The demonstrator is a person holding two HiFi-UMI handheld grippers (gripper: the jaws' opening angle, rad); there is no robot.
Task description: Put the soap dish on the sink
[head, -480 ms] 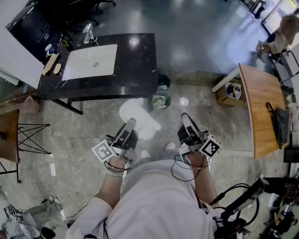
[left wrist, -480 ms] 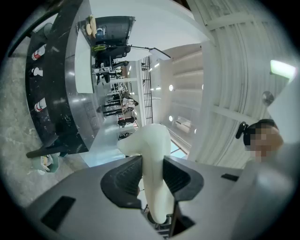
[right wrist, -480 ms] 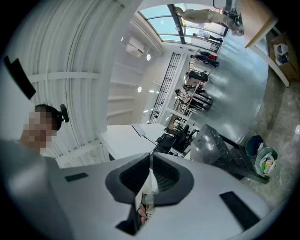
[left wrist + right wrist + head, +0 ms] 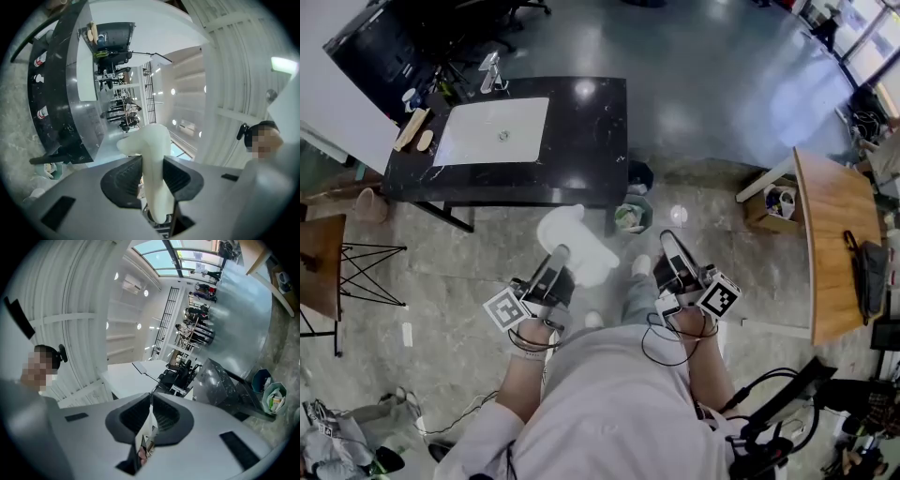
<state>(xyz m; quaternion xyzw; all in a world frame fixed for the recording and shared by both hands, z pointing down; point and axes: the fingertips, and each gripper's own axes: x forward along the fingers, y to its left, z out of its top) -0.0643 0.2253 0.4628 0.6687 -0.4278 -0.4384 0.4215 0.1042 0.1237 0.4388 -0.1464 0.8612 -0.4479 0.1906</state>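
The white soap dish [image 4: 572,246] hangs over the floor in front of me, edge-on between the pads of my left gripper [image 4: 555,258], which is shut on it. In the left gripper view the soap dish [image 4: 152,159] stands up out of the left gripper [image 4: 152,176]. The white sink [image 4: 492,131] is set into a black marble counter [image 4: 581,122] some way ahead, apart from both grippers. My right gripper [image 4: 670,246] is held beside the left one. In its own view the right gripper [image 4: 151,416] is shut with nothing in it.
A faucet [image 4: 490,70] stands behind the sink, and a wooden tray [image 4: 412,128] lies at its left. A small bin [image 4: 630,216] stands on the floor by the counter's near right corner. A wooden table [image 4: 830,244] is at the right and a black wire rack [image 4: 356,272] at the left.
The counter and sink sit a little lower and further right in the head view. Both grippers keep their pose, the left still holding the soap dish.
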